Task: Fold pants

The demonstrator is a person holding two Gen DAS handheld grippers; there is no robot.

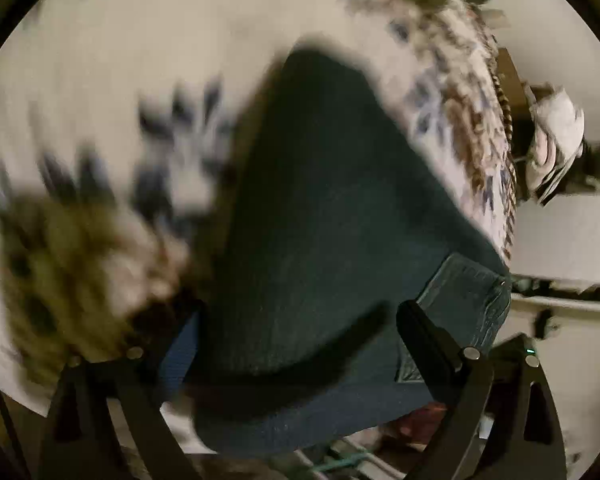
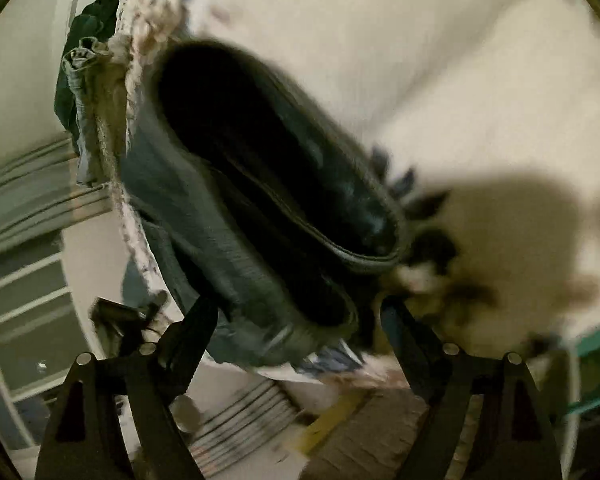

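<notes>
**Dark denim pants spread between two grippers over a patterned bed**

Left wrist view: the pants [image 1: 332, 216] fill the middle of the frame as a broad, dark blue-green denim panel, narrowing to a rounded edge at the top. A stitched back pocket [image 1: 464, 304] shows at the lower right, its seams lighter than the cloth around it. A thick fold of the fabric curls across the bottom, just above the left gripper [image 1: 300, 328]. Its right finger [image 1: 432, 344] lies against the denim beside the pocket; the left finger is hidden behind the cloth, so I cannot tell whether the gripper is closed on the fabric or merely wide around it. Beneath the pants lies the bed [image 1: 120, 60], covered in a pale sheet with blurred dark and brown leaf prints.

Right wrist view: the pants [image 2: 236, 216] appear as an open tube of denim, the hem or waistband rim gaping dark inside, with faded grey-blue cloth on the outside. It runs diagonally from upper left down to the right gripper [image 2: 296, 320], whose fingers stand well apart, the denim between them. The pale bed [image 2: 420, 60] lies behind. Motion blur softens everything.
</notes>
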